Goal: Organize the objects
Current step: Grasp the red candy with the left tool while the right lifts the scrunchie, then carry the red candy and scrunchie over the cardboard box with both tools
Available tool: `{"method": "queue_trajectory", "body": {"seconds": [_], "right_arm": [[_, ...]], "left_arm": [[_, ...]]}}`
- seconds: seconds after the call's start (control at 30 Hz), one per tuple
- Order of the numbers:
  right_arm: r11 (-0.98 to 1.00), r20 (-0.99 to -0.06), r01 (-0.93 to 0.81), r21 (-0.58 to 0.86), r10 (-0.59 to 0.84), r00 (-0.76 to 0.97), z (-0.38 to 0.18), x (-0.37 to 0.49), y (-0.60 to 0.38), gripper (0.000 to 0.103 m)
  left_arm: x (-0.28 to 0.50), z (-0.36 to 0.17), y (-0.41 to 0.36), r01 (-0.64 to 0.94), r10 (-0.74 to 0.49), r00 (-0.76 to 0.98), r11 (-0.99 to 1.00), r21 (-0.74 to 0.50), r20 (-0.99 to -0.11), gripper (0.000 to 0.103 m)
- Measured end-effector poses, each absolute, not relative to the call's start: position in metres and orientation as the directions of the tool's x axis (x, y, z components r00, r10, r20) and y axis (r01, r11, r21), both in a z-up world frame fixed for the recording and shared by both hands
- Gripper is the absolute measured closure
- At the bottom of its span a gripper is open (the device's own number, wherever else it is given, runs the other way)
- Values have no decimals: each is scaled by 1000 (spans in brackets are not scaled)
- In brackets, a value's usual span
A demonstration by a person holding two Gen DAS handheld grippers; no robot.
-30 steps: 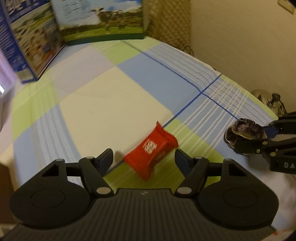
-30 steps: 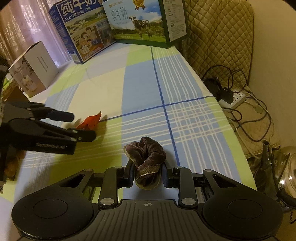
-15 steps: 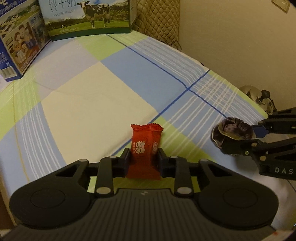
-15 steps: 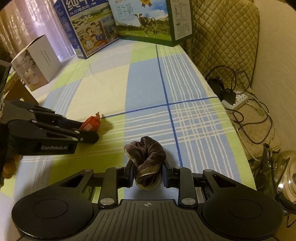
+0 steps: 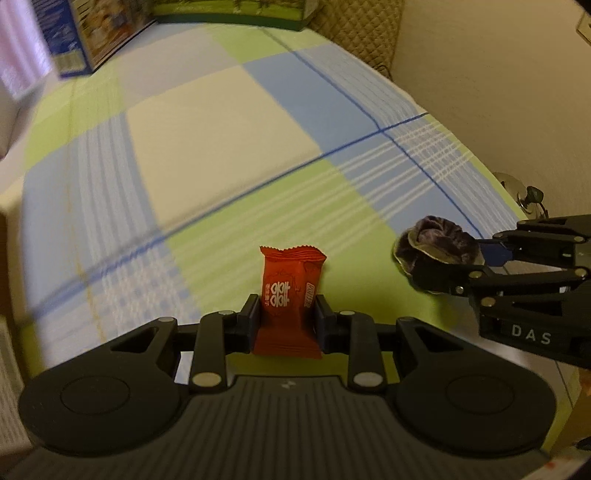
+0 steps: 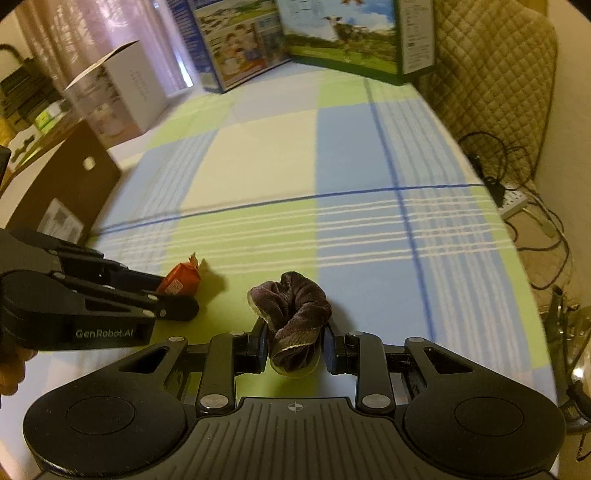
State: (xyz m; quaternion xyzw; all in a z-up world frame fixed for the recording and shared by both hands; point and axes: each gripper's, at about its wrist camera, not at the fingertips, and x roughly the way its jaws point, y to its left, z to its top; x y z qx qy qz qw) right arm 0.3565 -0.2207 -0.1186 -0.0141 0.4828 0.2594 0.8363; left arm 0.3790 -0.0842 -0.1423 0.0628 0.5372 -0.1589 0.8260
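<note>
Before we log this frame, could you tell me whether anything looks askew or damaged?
Nothing stands out: the red snack packet sits upright and intact in the left gripper, and the brown scrunchie is merely bunched in the right gripper.

The left gripper (image 5: 286, 317) has its jaws pressed on both sides of a red packet (image 5: 288, 295), which stands upright between them, crimped top edge up, white print facing the camera. Below lies the checked cloth (image 5: 221, 147) of the surface, in green, blue and cream. At right the right gripper (image 5: 443, 264) reaches in, clamped on a dark scrunchie (image 5: 432, 242). Two printed cartons (image 5: 88, 33) stand at the far edge, blurred.
</note>
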Motion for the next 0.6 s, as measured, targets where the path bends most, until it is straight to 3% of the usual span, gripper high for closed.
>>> {"method": "queue_trajectory", "body": {"seconds": [0.6], "right_arm": [[700,-796,-663,263,546,260,-100,284,-136,77]], "left_arm": [[272,-117,-7,73,-150,379,989,-132,-913,78]]}}
